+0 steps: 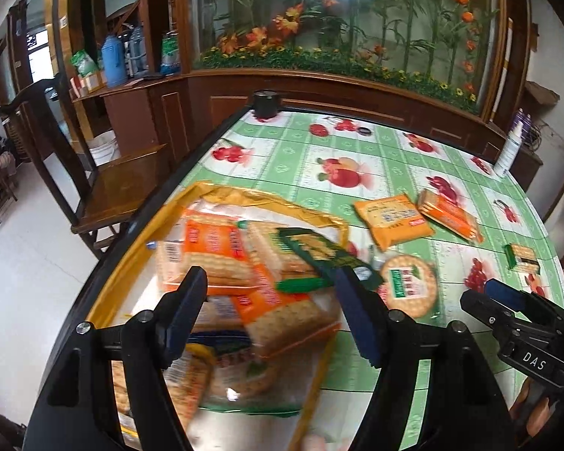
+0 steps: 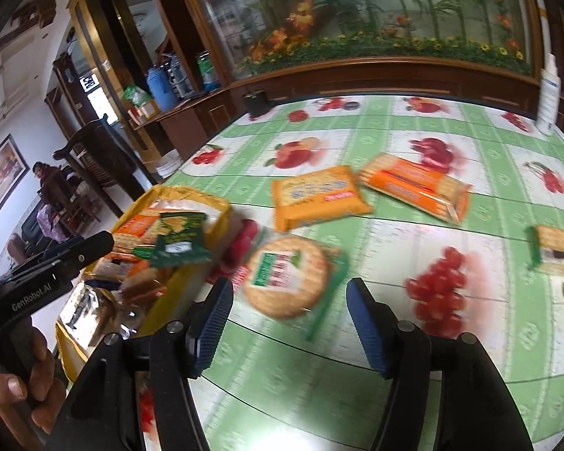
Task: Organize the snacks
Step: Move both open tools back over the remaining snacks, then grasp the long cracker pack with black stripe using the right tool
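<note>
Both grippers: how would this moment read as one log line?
left gripper: open, over yellow bag | right gripper: open, empty, near round cracker pack | loose packs on table

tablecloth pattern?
Green-and-white checked tablecloth with red fruit prints; right wrist view shows it best.

Bare tablecloth (image 2: 357, 394) lies open below the round cracker pack (image 2: 285, 276).

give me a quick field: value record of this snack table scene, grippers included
surface: table with green fruit-print cloth
container: yellow-rimmed clear bag, already holding several cracker packs
loose snacks: round cracker pack, yellow pack, orange pack, green-edged pack
left gripper: open, over the bag
right gripper: open, nearest the round cracker pack
</note>
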`<state>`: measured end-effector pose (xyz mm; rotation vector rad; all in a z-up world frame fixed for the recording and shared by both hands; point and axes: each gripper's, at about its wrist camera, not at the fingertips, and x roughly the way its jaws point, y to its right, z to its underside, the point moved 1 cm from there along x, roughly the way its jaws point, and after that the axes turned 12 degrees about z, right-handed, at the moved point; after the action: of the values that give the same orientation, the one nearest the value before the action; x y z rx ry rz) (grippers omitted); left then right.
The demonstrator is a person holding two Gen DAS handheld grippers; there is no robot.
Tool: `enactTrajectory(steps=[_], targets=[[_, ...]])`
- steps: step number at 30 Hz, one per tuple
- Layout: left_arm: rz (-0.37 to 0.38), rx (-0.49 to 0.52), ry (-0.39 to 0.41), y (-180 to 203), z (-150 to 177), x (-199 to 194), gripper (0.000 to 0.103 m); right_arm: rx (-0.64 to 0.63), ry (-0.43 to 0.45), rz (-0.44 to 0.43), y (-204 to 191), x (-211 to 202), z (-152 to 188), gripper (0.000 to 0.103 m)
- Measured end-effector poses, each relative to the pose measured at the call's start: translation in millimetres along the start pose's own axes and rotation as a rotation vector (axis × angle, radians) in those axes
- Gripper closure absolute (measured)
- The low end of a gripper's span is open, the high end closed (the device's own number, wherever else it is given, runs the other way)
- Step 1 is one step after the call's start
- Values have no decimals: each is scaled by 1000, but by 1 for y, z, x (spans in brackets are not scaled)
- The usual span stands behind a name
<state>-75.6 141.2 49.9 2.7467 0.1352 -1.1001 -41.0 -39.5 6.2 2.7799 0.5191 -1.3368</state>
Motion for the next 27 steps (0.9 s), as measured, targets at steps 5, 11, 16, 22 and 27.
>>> enactTrajectory(steps=[5, 11, 16, 22, 27], targets=[[36, 40, -18, 27, 0, 8, 33, 31, 1, 51, 37, -9, 9, 36], [73, 74, -42, 54, 1, 19, 33, 86, 0, 125, 95, -17, 15, 31], [112, 113, -71, 77, 0, 29, 33, 116, 6, 182, 142, -22, 12, 26], [175, 153, -120, 108, -2, 45, 33, 98, -12, 202, 189, -17, 0, 21], [205, 185, -158, 131, -2, 59, 33, -30, -55, 166, 208, -2, -14, 20]])
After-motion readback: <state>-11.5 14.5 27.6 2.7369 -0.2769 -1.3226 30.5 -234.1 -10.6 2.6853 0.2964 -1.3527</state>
